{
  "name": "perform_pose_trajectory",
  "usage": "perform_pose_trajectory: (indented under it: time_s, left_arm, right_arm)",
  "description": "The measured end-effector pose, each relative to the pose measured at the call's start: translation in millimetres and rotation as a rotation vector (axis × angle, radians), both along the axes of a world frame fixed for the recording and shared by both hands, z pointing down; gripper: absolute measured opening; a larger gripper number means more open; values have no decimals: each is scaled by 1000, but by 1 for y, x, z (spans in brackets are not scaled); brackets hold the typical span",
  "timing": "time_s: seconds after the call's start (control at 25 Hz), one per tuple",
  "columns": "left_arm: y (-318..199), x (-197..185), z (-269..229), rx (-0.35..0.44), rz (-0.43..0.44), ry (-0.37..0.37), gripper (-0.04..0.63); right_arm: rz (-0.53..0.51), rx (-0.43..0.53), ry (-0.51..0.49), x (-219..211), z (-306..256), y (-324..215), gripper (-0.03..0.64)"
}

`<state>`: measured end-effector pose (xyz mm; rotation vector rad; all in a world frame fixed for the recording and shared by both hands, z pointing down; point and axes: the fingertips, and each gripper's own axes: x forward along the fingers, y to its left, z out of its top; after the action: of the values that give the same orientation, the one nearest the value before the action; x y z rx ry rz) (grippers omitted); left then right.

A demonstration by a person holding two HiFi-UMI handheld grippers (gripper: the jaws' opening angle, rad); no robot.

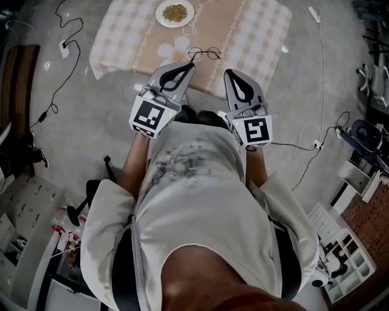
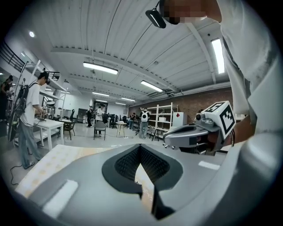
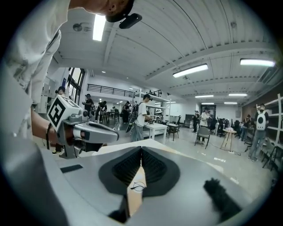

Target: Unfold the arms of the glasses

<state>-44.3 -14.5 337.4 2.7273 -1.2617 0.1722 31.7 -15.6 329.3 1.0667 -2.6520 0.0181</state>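
Both tools pressed together, empty: left tool, right tool, centre of frame. Glasses lie on table, upper centre, near tool tips. Thin wire frame: likely light, fragile, slippery. You should pin bridge softly, pinch each arm near hinge, swing out.

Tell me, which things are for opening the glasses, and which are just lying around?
For the job:
- the glasses, lying on the cloth
- the left gripper and the right gripper, both shut and empty

Just lying around:
- the plate with food on it
- the checked cloth
- the white power strip on the floor
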Motion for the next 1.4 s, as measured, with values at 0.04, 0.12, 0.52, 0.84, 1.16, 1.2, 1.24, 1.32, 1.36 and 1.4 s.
perform_pose_trajectory:
  time_s: [0.04, 0.12, 0.52, 0.84, 1.16, 1.2, 1.24, 1.32, 1.36, 1.4]
  left_arm:
    - [-1, -1, 3, -4, 8, -6, 11]
    - [-4, 0, 8, -4, 27, -21, 11]
    - [-23, 10, 35, -49, 76, -56, 11]
    - [-40, 17, 61, -92, 84, -112, 22]
    - [-56, 32, 82, -139, 116, -143, 34]
    - [-58, 34, 86, -143, 123, -152, 37]
    - [-60, 36, 89, -147, 130, -161, 39]
    - [-64, 39, 95, -156, 144, -174, 43]
    - [-66, 41, 97, -160, 151, -178, 44]
    - [-68, 42, 99, -163, 157, -180, 46]
  right_arm:
    - [5, -2, 6, -1, 2, -1, 17]
    - [15, -10, 15, -1, 7, -2, 17]
    - [12, -42, 66, 3, 29, -20, 17]
    - [-38, -81, 83, 2, 49, -39, 17]
    - [-70, -112, 104, 1, 67, -51, 17]
    - [-68, -116, 103, 2, 68, -53, 17]
    - [-66, -120, 104, 3, 70, -55, 17]
    - [-63, -131, 107, 5, 74, -58, 17]
    - [-63, -136, 110, 6, 76, -59, 17]
    - [-63, -141, 115, 7, 79, -60, 17]
